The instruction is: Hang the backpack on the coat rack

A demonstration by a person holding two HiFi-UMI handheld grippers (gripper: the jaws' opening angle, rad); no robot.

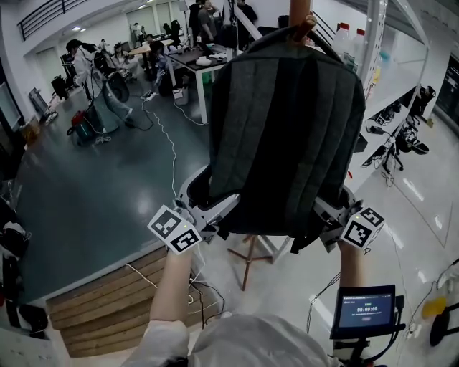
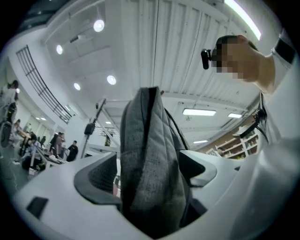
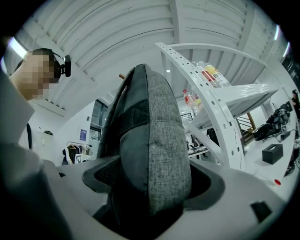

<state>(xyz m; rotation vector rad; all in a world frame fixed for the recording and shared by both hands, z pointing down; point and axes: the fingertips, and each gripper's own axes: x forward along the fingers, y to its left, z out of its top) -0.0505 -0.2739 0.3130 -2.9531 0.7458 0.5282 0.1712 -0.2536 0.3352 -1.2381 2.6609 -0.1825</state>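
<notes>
You are at the hanging step; the backpack (image 1: pixel 287 129) is raised upright against the coat rack (image 1: pixel 300 16), its top loop (image 1: pixel 281 34) level with a wooden peg; whether the loop is seated over that peg I cannot tell. Your left gripper (image 1: pixel 214 209) is clamped on the pack's lower left corner, the grey fabric filling the space between its jaws; your right gripper (image 1: pixel 328 215) grips the lower right corner the same way; so the pack stands above both grippers, held from below. Next, I judge, ease the pack down until the loop takes the weight; only then let go of the corners, one side at a time.
</notes>
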